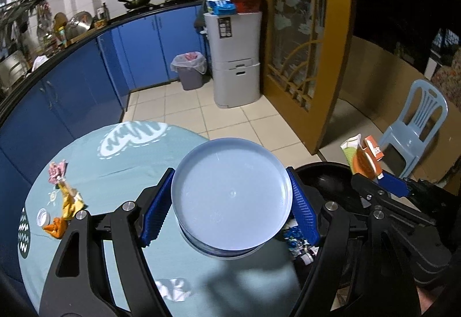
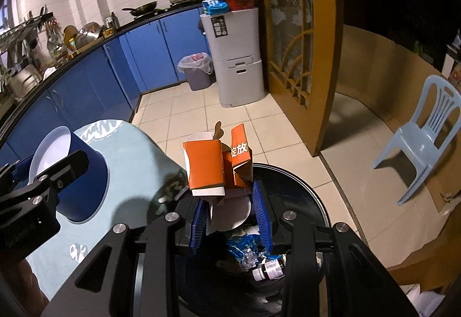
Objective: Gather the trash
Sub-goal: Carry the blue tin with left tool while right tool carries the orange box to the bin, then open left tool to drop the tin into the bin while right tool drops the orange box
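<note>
My left gripper [image 1: 230, 187] is shut on a blue cup [image 1: 230, 196] with a white inside, its round pale face turned toward the camera, above the teal-clothed round table [image 1: 138, 170]. The right wrist view shows that cup [image 2: 83, 181] lying sideways in the left gripper [image 2: 43, 167]. My right gripper [image 2: 229, 196] is shut on a crushed orange and white carton [image 2: 206, 164], held over a black trash bin [image 2: 305, 187] beside the table. A blue wrapper [image 2: 245, 248] and a small bottle [image 2: 269, 269] lie in the bin. The left wrist view shows the carton [image 1: 366, 155] and bin [image 1: 322, 176] at right.
On the table's left lie a pink wrapper [image 1: 57, 171], a yellow wrapper [image 1: 70, 201], an orange wrapper [image 1: 56, 227] and a white cap [image 1: 43, 216]; a white paper scrap [image 1: 174, 289] lies near me. Beyond stand a lined grey bin [image 1: 190, 69], a grey cabinet [image 1: 234, 58] and a blue chair [image 1: 417, 121].
</note>
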The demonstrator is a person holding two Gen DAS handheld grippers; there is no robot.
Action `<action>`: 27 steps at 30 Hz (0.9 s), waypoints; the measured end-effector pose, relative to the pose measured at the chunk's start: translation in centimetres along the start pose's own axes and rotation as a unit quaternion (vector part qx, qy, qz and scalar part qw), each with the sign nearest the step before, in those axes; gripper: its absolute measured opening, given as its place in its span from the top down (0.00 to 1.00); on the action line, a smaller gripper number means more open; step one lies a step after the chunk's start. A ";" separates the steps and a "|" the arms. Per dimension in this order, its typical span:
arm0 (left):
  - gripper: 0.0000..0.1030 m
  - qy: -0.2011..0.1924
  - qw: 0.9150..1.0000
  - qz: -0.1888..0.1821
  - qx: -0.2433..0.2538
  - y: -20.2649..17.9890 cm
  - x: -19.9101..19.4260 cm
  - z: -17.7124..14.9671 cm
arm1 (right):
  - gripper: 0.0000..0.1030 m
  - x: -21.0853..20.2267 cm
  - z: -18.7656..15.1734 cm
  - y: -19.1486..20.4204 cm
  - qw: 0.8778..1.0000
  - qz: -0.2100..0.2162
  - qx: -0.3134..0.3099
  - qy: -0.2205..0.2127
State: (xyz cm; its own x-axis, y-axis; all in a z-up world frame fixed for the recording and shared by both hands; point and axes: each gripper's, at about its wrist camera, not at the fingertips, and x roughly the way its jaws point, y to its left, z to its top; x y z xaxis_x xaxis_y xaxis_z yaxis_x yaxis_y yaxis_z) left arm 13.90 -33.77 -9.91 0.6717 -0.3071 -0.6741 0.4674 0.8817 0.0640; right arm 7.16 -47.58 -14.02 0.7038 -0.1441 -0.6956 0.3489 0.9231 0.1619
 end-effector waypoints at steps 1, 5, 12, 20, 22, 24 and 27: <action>0.28 0.001 1.000 -0.003 0.004 -0.6 0.1 0.0 | 0.70 0.0 -0.1 -0.4 1.000 -0.001 0.003 0.001; 0.28 0.005 1.000 -0.014 0.018 -2.6 0.7 0.2 | 0.70 0.2 -0.3 -1.7 1.000 -0.004 0.013 0.002; 0.28 0.014 0.999 -0.026 0.041 -5.6 1.6 0.1 | 0.70 0.4 -0.7 -3.7 0.999 -0.009 0.031 0.006; 0.28 0.029 0.997 -0.038 0.054 -8.1 2.7 -0.3 | 0.70 0.9 -1.4 -5.6 0.999 -0.013 0.050 0.014; 0.28 0.031 0.997 -0.038 0.055 -8.4 3.0 -0.3 | 0.70 1.1 -1.5 -5.9 0.998 -0.014 0.051 0.015; 0.28 0.034 0.997 -0.037 0.056 -8.6 3.2 -0.3 | 0.70 1.2 -1.6 -6.1 0.998 -0.014 0.054 0.018; 0.28 0.042 0.997 -0.035 0.055 -8.7 3.7 -0.4 | 0.70 1.6 -1.7 -6.3 0.998 -0.015 0.056 0.022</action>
State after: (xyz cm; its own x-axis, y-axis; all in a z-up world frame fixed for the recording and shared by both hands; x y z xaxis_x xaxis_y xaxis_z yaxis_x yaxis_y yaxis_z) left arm 12.08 -42.41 -13.22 0.5872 -0.3320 -0.7382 0.5744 0.8135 0.0911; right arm 5.01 -53.04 -17.34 0.6653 -0.1542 -0.7305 0.4393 0.8720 0.2161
